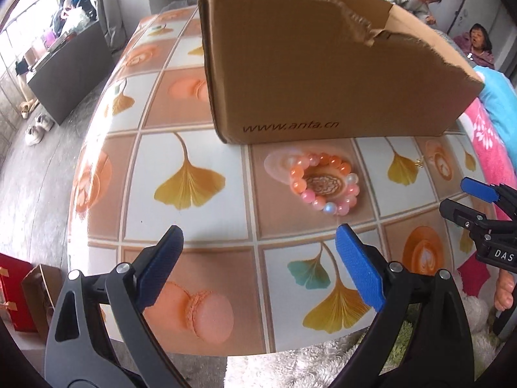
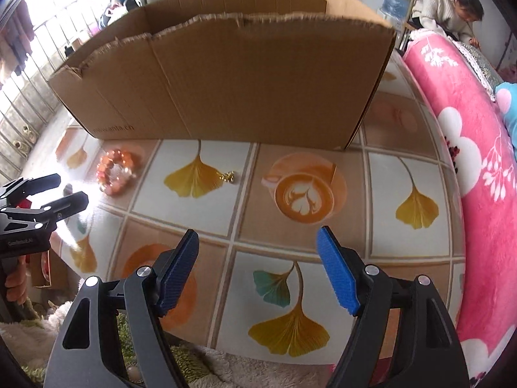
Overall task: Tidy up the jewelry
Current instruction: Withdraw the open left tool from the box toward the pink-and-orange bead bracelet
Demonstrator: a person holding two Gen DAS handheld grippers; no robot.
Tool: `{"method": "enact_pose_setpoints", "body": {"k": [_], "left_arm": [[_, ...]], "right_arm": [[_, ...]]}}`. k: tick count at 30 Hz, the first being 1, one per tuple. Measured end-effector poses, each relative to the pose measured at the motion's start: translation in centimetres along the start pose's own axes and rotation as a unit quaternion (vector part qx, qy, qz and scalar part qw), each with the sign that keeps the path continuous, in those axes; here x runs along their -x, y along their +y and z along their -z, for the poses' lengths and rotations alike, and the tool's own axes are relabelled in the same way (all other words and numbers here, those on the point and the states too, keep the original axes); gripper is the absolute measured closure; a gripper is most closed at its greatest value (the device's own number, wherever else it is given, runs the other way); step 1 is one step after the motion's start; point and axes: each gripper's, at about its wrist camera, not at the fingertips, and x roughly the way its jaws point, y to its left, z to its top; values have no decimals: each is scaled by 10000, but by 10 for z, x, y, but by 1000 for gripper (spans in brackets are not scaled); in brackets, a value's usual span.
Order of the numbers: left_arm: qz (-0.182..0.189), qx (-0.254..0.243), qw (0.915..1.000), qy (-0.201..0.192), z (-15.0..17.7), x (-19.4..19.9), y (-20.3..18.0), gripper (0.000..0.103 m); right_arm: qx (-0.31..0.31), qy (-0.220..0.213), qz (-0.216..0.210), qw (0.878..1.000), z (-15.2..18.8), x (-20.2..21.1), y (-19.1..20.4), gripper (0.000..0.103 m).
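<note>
Left gripper sat nearest the lens in the left wrist view, blue-padded fingers spread wide, nothing between them, angled down over the desk. Right gripper looked the same in its own view: fingers released and apart, only desk surface showing in the gap.

Desk had a glossy printed cover: ginkgo leaves, macarons, latte cups in a tile grid.

Bead bracelet, pink, orange and pearly white beads, lay flat on the desk, just near of the cardboard box. In the left wrist view it was far of the left gripper's fingers and a bit right of centre, not touched by anything. From the right wrist view the same bracelet sat far left, partly washed out by glare.

Small gold trinket lay on the desk to the right of the bracelet, well apart from it, at the edge of a printed ginkgo leaf. Too small to say what it was. In the left wrist view it was only a tiny gold speck.

Box stood open-topped at the far side of the desk, torn upper edge, web address printed on its near wall. Contents not visible.

Each gripper showed at the edge of the other's view: right one at the right edge, left one at the left edge.

Pink floral blanket ran along the right of the desk. A person in a light sweater sat bent over in the far background.
</note>
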Motion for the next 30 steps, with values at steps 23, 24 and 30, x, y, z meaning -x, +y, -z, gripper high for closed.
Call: {"method": "enact_pose_setpoints", "body": {"k": [23, 24, 30], "left_arm": [[-470, 105, 9988, 114, -2, -9, -3, 8], [-468, 110, 9988, 115, -2, -8, -3, 8], [-465, 105, 9988, 112, -1, -7, -4, 8]], "right_arm": [[114, 367, 168, 9991, -11, -26, 4, 7], [122, 378, 172, 9991, -12, -26, 4, 7], [145, 338, 148, 9992, -13, -31, -5, 6]]}}
